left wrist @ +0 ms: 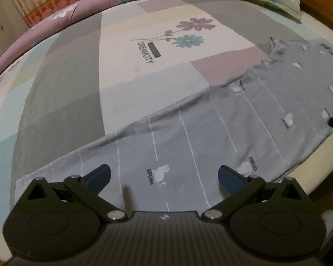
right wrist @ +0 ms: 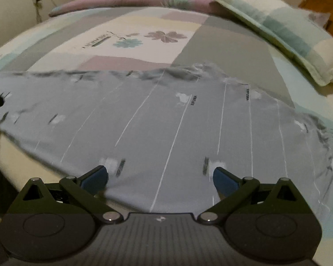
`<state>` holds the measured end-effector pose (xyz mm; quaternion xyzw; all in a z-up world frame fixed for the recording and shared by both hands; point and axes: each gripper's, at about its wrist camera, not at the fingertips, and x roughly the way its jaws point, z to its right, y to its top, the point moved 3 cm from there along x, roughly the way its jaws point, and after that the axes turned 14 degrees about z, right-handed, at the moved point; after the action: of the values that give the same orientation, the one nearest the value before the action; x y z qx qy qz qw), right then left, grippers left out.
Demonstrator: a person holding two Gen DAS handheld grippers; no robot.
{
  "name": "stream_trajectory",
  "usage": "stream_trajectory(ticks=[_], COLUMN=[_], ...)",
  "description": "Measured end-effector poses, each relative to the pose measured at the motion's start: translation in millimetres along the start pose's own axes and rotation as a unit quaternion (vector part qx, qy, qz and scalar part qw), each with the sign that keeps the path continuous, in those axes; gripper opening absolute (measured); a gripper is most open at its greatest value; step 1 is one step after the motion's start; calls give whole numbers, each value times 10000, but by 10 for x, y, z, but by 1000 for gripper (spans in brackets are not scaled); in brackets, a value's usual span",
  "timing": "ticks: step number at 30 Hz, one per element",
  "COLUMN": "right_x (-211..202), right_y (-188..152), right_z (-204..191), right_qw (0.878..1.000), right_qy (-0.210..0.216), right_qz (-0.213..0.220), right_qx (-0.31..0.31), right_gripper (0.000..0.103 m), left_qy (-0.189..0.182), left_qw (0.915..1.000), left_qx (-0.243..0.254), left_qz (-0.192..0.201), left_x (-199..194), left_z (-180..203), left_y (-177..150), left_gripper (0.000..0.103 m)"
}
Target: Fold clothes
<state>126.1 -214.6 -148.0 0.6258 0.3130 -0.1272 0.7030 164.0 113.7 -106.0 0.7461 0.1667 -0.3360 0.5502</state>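
Two grippers hang over one grey garment [right wrist: 166,128] spread along the near edge of the bed [left wrist: 73,84]. I see no tidy folded packet: its far edge bunches up toward twelve o'clock, so it lies either opened out for folding or partway through. My left gripper [left wrist: 165,175] and right gripper [right wrist: 159,175] both stand wide apart, gripping nothing, low over the cloth, with a pillow [right wrist: 288,33] at two o'clock.

Left gripper [left wrist: 164,177] and right gripper [right wrist: 159,176] both hold their 2 fingers spread wide, gripping nothing.
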Motion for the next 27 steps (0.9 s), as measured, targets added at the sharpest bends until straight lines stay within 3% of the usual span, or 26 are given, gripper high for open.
stream_trajectory(ticks=[12,16,22,27], right_x=[-83,-81,-92,-146], right_y=[-42,-48,-67,-12], right_z=[-12,-10,-5,47], right_qw=[10000,10000,9999,9999], right_qy=[-75,-68,-44,3], right_qz=[4,30,110,129], right_qx=[23,26,26,108], right_gripper=[103,103,103,103], left_qy=[-902,-1071,-773,-763], left_qw=[9954,9941,9958,9959], left_qx=[-126,-88,-496,-480], left_qz=[287,174,59,36], left_x=[404,637,919,802], left_z=[538,776,758,861], left_y=[489,524,552,675], left_gripper=[102,102,102,102])
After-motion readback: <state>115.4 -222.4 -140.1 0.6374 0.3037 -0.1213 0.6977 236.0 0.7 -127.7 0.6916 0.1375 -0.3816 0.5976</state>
